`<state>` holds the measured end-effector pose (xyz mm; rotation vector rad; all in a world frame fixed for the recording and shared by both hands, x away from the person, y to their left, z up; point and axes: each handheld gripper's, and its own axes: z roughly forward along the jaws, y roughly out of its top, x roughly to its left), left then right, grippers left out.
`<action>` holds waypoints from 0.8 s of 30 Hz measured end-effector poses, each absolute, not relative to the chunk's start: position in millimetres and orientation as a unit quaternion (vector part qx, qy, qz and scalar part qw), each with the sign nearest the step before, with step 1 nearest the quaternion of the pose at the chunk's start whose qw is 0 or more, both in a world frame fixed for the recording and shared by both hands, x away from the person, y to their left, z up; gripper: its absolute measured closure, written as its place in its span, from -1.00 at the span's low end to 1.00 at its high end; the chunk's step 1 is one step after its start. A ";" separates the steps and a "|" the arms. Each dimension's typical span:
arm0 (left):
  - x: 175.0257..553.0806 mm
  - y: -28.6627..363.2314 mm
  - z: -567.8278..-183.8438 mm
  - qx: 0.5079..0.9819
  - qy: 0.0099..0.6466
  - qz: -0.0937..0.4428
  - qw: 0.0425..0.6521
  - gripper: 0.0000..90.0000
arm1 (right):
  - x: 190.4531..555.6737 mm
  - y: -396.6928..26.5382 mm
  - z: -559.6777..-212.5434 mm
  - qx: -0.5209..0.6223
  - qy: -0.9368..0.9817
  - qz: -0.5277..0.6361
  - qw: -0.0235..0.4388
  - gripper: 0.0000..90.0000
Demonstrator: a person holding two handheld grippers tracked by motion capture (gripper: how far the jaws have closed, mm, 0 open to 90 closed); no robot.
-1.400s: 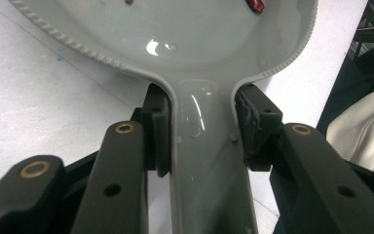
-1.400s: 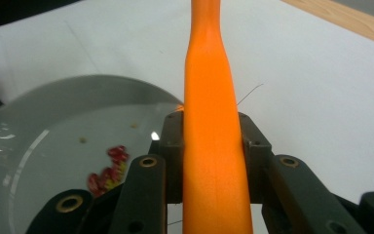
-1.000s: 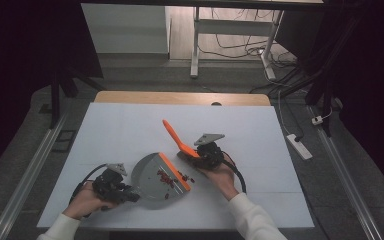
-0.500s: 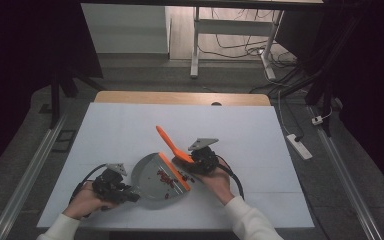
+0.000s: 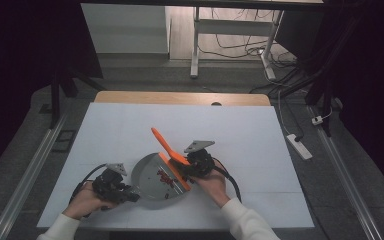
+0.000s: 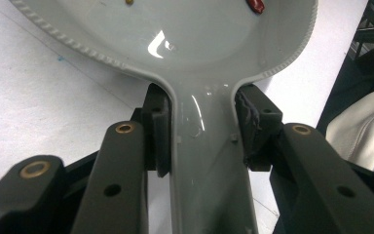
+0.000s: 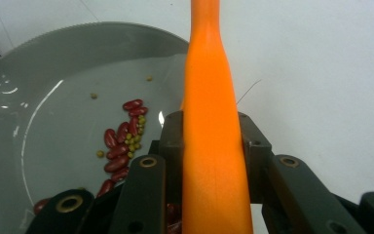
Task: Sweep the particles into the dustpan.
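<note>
The grey dustpan lay flat on the white bench, a little toward six o'clock of its middle, with its handle pointing to about eight o'clock. The left gripper was clamped on that handle; in the left gripper view the two black pads pressed against either side of the handle just behind the pan's scalloped rim. The right gripper was closed on the orange handle of a small brush, whose handle rose toward eleven o'clock while its working end sat at the pan's open edge at about three o'clock.

Judged from how things lay, the sweeping was largely done. A cluster of red kidney beans mixed with small green beans already rested inside the pan, close to the brush, with a few loose green ones farther in. No stray beans could be made out on the bench around the pan in the high view, though anything that small would be hard to tell there. What probably remained was to push the pile deeper, draw the brush clear and lift the pan to empty it.
</note>
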<state>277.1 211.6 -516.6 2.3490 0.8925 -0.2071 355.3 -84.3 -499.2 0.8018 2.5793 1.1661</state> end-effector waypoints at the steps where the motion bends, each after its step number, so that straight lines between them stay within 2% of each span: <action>1: 277.1 211.7 -516.6 0.887 0.337 -0.078 0.305 0.36 | 354.6 -83.3 -499.3 0.271 0.872 0.396 0.099 0.56; 5: 277.3 211.7 -516.7 0.887 0.337 -0.079 0.305 0.36 | 351.0 -78.1 -498.8 0.269 0.868 0.405 0.098 0.56; 8: 277.3 211.7 -516.8 0.887 0.337 -0.079 0.305 0.36 | 346.9 -70.8 -497.6 0.262 0.864 0.424 0.069 0.56; 13: 277.2 211.7 -516.7 0.887 0.337 -0.078 0.305 0.36 | 340.6 -62.6 -494.6 0.239 0.864 0.439 0.053 0.55; 19: 277.3 211.8 -516.7 0.887 0.337 -0.079 0.305 0.36 | 346.4 -81.1 -475.9 0.255 0.845 0.461 0.094 0.56; 24: 276.9 211.9 -516.6 0.887 0.337 -0.077 0.305 0.36 | 357.7 -100.8 -478.7 0.284 0.840 0.446 0.119 0.56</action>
